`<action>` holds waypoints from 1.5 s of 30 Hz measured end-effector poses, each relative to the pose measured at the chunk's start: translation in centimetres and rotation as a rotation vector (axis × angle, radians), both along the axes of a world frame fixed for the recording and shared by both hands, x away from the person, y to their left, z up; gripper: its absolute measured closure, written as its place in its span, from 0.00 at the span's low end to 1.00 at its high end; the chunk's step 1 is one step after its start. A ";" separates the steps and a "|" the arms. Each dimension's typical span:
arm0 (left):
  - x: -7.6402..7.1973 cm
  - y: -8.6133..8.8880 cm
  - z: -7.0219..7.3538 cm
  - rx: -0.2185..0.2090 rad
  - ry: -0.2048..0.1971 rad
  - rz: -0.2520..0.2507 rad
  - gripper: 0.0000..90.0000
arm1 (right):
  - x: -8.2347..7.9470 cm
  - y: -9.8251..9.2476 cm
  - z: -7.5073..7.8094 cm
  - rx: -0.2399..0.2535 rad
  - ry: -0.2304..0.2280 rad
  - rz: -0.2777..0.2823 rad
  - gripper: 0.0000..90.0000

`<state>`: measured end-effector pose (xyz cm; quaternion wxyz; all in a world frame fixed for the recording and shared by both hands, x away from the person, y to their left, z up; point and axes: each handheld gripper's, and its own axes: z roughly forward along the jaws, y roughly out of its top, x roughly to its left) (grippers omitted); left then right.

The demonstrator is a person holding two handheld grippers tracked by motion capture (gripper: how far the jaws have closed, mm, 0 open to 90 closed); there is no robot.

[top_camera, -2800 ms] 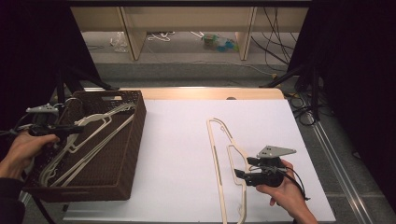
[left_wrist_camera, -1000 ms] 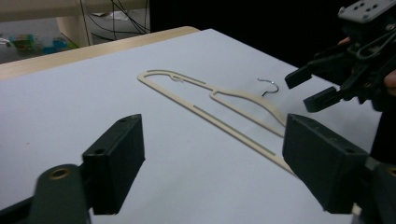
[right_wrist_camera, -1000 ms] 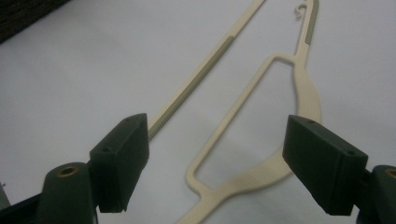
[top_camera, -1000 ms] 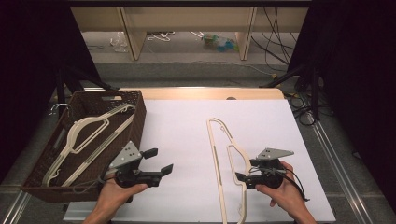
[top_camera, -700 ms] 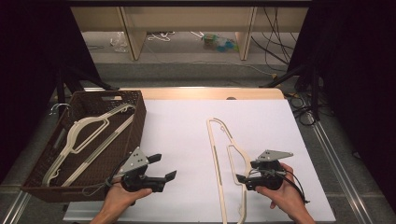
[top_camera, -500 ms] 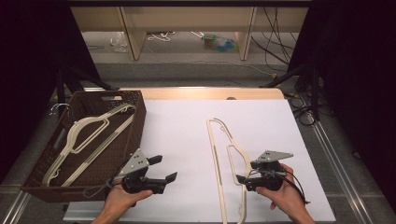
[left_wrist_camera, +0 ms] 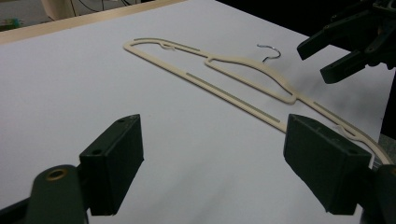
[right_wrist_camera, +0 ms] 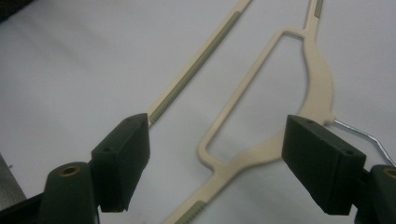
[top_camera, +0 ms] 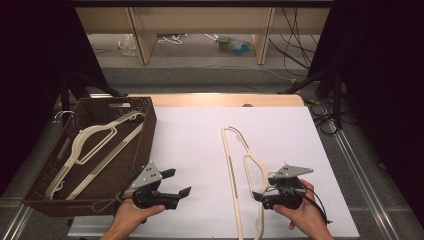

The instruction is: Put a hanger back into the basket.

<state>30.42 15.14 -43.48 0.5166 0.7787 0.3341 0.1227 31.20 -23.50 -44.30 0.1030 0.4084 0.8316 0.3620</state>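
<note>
We're hovering the right hand-held gripper [right_wrist_camera: 217, 172], jaws spread and empty, just above the hanger [right_wrist_camera: 317, 88] neck. It's looking light, stiff, thin and slick, lying flat on the counter [top_camera: 200, 140], so we're taking it at the neck between the jaws.

White table top [top_camera: 200, 135], brown wicker basket [top_camera: 142, 132] holding cream hangers [top_camera: 85, 142], cables on floor [top_camera: 300, 30]

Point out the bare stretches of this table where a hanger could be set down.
Bare white table lies between the basket and the cream hanger, also right of that hanger toward the far edge. Crowded: the basket holding hangers, and the near edge by the right claw.
</note>
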 end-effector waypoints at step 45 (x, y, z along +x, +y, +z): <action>-0.1 -0.2 -0.7 0.035 0.010 -0.056 0.22 | 0.0 0.9 -2.1 -0.300 0.166 0.049 0.70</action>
